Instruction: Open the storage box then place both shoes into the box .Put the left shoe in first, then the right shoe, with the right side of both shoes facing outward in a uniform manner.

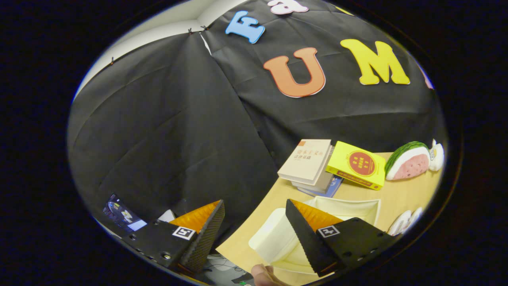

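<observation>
The storage box [278, 238], pale and cream-coloured, sat on the desk [401, 196] just ahead of your gripper [254, 230], partly hidden behind its right finger. You held the gripper with its fingers spread wide and nothing between them, tilted above the desk's near edge. Beyond the box lay a stack of books [311, 167], with a yellow book [357, 165] leaning on it, and a watermelon-slice toy [408, 161] further right.

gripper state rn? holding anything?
Gripper: open, fingers spread with nothing between them, above the table edge, near the white storage box.
</observation>
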Demonstrator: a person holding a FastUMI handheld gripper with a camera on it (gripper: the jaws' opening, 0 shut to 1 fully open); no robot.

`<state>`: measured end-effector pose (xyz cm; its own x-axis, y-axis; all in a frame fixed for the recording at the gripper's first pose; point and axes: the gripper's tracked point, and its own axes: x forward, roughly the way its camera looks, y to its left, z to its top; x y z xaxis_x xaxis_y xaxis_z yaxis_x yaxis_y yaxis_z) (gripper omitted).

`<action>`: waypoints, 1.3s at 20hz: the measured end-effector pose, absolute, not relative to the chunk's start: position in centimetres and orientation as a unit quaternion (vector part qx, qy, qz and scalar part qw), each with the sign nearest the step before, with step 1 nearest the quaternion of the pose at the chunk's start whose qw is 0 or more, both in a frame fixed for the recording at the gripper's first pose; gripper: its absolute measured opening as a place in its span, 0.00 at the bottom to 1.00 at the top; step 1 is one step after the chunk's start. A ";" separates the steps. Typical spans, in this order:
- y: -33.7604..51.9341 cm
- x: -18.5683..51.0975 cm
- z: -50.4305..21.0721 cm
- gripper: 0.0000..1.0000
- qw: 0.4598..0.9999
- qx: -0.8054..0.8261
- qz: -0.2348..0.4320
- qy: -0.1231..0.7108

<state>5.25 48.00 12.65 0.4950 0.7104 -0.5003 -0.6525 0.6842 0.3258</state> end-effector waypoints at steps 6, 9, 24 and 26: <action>37.8 9.6 9.0 0.96 0.891 0.000 0.323 0.318; 32.4 11.9 7.6 0.96 0.901 -0.003 0.280 0.330; 8.9 11.8 -9.9 0.95 0.859 -0.129 0.113 0.482; 8.3 11.1 -11.8 0.95 0.847 -0.123 0.117 0.503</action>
